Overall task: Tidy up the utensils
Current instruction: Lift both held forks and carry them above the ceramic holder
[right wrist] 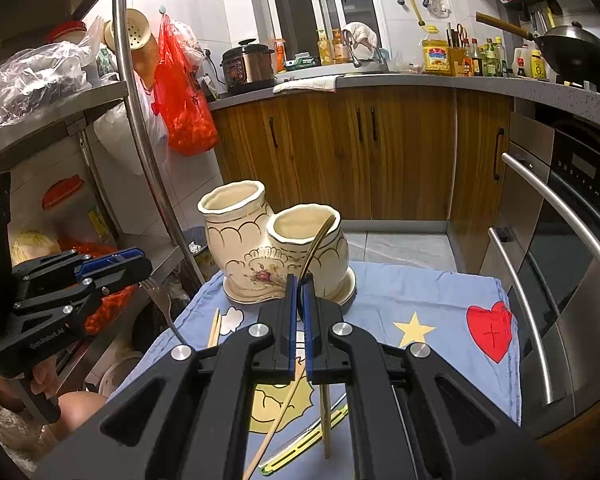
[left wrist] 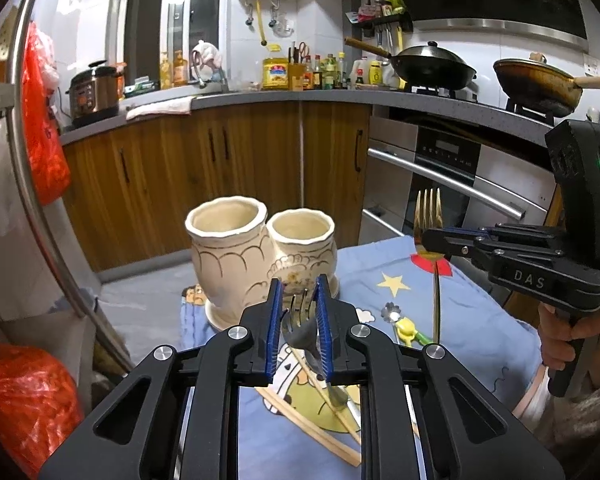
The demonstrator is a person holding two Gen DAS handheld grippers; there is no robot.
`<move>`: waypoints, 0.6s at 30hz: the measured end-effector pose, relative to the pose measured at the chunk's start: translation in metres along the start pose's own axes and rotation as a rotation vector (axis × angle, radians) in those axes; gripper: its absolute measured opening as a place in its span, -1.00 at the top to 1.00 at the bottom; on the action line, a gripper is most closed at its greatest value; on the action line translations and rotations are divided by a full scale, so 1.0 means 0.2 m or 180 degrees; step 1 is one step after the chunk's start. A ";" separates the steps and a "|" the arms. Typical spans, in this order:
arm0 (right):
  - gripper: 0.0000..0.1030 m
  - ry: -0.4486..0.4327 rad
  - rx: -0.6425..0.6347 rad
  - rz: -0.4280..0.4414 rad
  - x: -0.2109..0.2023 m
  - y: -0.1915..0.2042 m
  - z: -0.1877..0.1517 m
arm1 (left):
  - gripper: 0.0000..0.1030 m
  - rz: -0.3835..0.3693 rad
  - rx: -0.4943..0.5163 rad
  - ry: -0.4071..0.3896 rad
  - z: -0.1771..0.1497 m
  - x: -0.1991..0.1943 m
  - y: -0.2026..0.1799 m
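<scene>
While both forks hang clear of the table, the main risk is a slip. The left gripper (left wrist: 298,284) has its blue pads pinching the silver fork (left wrist: 300,312) at the head, tines up, with the handle trailing down and back under the jaws. The right gripper (right wrist: 300,280) is pressed together on the gold fork (left wrist: 428,208) just below its tines, and the long handle hangs straight down over the cloth (left wrist: 480,320).

Judged risks:
- Smooth metal held on a narrow span: either fork could swivel in the pads or drop if a hand tilts or jolts.
- A dangling handle could strike the holder (left wrist: 260,248) at the rim instead of entering a mouth. The holder stands near the far edge of the cloth, so a push could shift or tip it.
- The two mouths sit side by side and touching. If both hands go in together, the grippers could knock each other.
- The gold fork's handle hangs low; if not raised enough, it could drag over the cloth or catch what lies on it.

Surroundings: both mouths of the holder look empty. The chopsticks (left wrist: 312,424) lie on the cloth beneath the left gripper, and a small yellow-green utensil (left wrist: 404,326) lies between the two grippers, near the gold handle. The oven (left wrist: 444,176) with its bar handles stands close on the right, and a steel rack post (left wrist: 32,184) on the left. Nothing stands between the grippers and the holder.
</scene>
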State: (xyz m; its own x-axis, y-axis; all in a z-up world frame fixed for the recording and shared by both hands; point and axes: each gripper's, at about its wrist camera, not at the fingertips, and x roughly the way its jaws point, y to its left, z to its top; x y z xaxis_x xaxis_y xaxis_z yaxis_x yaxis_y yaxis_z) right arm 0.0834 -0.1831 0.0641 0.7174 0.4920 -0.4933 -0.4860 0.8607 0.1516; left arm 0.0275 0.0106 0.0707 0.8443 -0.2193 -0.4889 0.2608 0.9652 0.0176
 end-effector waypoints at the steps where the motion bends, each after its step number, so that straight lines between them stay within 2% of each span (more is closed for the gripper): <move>1: 0.95 0.0000 -0.0004 0.0001 0.00 0.00 0.00 | 0.69 0.0002 0.0019 -0.0014 0.01 -0.01 0.00; 2: 0.95 -0.0001 -0.0008 0.0000 0.00 0.00 0.00 | 0.72 -0.0004 0.0026 -0.0020 0.02 -0.01 -0.01; 3: 0.95 -0.0006 -0.0015 0.0002 0.00 0.00 0.01 | 0.89 -0.0007 0.0040 -0.0033 0.03 -0.02 -0.01; 13: 0.95 -0.0185 -0.0016 0.0103 0.01 0.02 0.17 | 0.93 0.0091 0.0154 -0.0103 0.13 -0.05 0.03; 18: 0.95 -0.0349 -0.0052 0.0092 0.01 0.02 0.33 | 0.93 0.0172 0.0211 -0.0200 0.28 -0.09 0.10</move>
State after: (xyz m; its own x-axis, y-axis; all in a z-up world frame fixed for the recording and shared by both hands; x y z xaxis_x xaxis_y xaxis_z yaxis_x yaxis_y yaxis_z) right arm 0.1162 -0.1705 0.1194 0.7528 0.5287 -0.3922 -0.5147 0.8442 0.1499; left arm 0.0437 0.0261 0.1288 0.8851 -0.1778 -0.4301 0.2428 0.9648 0.1010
